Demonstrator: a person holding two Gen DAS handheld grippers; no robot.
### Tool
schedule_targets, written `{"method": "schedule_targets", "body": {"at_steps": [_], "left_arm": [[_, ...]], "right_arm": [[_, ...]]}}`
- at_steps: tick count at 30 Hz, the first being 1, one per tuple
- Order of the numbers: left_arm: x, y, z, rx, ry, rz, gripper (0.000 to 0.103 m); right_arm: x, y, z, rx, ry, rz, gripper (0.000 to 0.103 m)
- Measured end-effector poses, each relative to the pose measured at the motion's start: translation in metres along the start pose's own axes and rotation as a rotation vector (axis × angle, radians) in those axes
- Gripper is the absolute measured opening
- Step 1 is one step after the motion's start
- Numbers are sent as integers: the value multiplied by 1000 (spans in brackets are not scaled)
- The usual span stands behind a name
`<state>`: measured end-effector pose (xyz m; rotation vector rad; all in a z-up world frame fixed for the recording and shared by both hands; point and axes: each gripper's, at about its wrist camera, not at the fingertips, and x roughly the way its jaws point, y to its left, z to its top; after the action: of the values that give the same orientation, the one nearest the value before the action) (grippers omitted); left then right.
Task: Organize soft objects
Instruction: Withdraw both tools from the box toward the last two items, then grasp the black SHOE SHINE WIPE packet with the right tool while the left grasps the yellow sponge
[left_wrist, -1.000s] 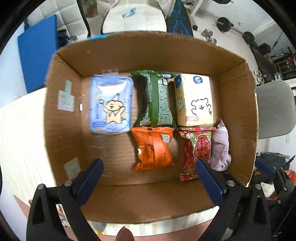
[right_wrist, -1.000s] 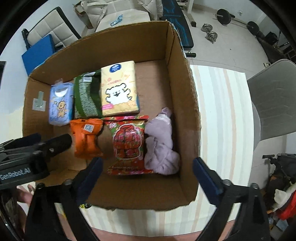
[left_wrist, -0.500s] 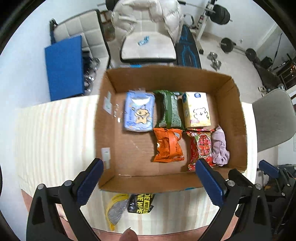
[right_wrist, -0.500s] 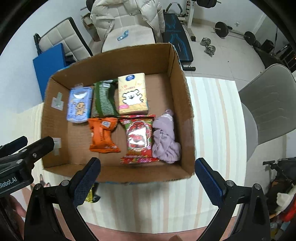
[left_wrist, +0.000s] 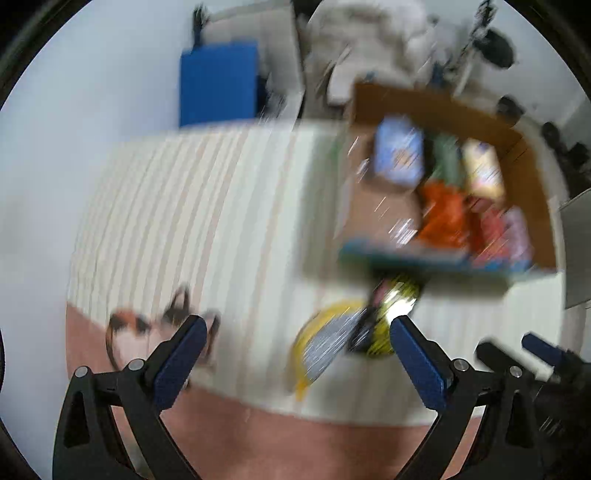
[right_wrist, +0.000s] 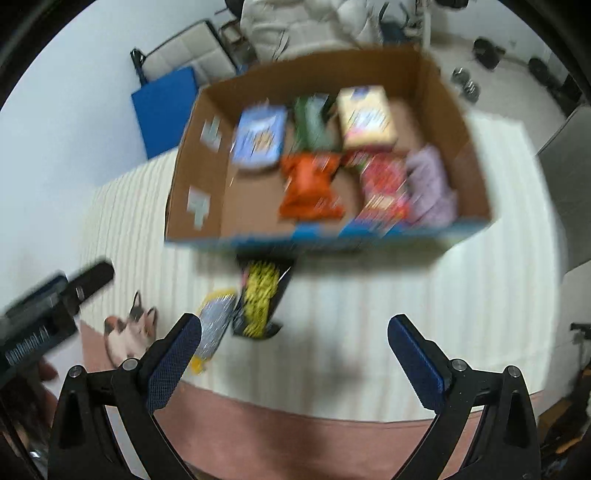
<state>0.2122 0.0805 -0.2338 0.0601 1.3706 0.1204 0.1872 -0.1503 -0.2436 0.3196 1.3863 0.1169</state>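
A cardboard box (right_wrist: 195, 173) stands on the striped cloth and holds a blue pack (right_wrist: 258, 134), a green pack (right_wrist: 312, 122), a yellow tissue pack (right_wrist: 365, 116), an orange bag (right_wrist: 308, 184), a red bag (right_wrist: 384, 184) and a lilac cloth (right_wrist: 428, 184). The box (left_wrist: 532, 206) shows blurred at the right in the left wrist view. In front of it lie a black-yellow bag (right_wrist: 258, 299) and a yellow-silver bag (right_wrist: 214, 325), also in the left wrist view (left_wrist: 391, 314) (left_wrist: 325, 343). A cat-shaped soft toy (right_wrist: 129, 332) (left_wrist: 155, 328) lies at the cloth's near left edge. My left gripper (left_wrist: 295, 358) and right gripper (right_wrist: 293, 354) are open, empty, above the near edge.
The striped cloth (right_wrist: 406, 306) covers a pinkish table (right_wrist: 295, 435). A blue mat (left_wrist: 218, 85) and chairs stand behind the table. A grey chair (right_wrist: 569, 177) is at the right. The left gripper's body (right_wrist: 40, 321) shows at the right wrist view's left edge.
Both grippers have pulled back and away from the box. The left one has swung left, so the box sits at its right. The loose bags and cat toy have come into view.
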Motion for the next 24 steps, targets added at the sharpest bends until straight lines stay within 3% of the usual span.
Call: {"method": "schedule_targets", "body": {"at_steps": [4,11,12,15,17,24], "left_arm": [[51,29,-23,-38,103,32,101],[92,43,-38,-25,139,37,99],[95,42,-37,-14,140,32,99],[99,37,-35,17,129,24,99],[102,31,-34,37,132,9,99],[109,-1,-32,131,149,-22,99]], "right_arm": [[64,13,-12,44,81,27,90],[142,42,-15,31,128,-33,78],[150,45,-15,27,130,-49,73],[167,50,-14,14,154,-86,56],[176,50,-12,7,171,-100,50],[169,36,-30,-29,193,-144,46]]}}
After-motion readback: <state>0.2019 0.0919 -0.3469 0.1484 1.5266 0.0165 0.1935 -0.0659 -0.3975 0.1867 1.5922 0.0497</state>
